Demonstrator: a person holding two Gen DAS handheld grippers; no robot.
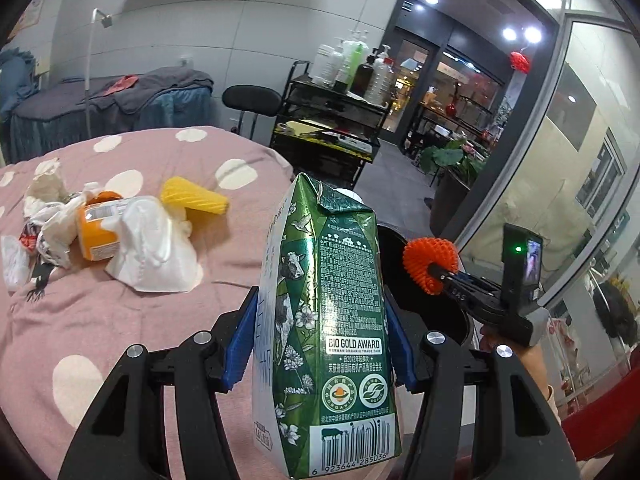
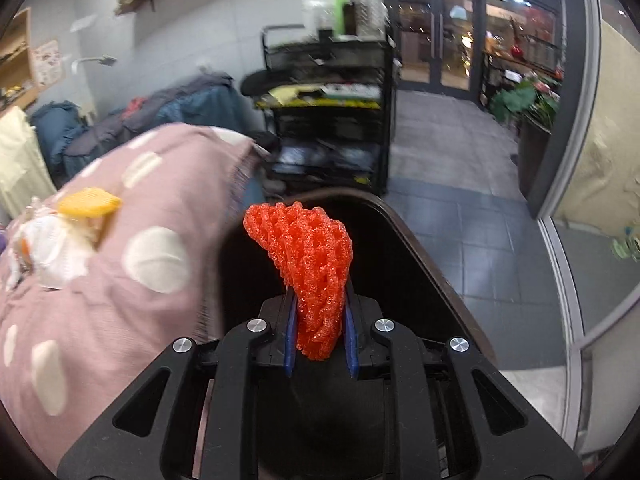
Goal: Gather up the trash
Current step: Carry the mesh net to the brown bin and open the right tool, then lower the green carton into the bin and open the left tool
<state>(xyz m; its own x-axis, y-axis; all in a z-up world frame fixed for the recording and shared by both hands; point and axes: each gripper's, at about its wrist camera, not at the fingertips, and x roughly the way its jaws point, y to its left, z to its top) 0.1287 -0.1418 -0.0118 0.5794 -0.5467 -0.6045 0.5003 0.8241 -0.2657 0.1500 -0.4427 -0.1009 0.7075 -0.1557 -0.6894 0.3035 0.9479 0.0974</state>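
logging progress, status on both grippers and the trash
Left gripper shut on green milk carton. Right gripper shut on orange foam net, over black bin. More trash on bed. Nothing blocking.

A black cart [image 1: 320, 136] of bottles [image 1: 352, 64] stands beyond the pink dotted bedspread [image 1: 120, 320].

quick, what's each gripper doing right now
Left gripper: shut on the green milk carton.
Right gripper: shut on the orange foam net.
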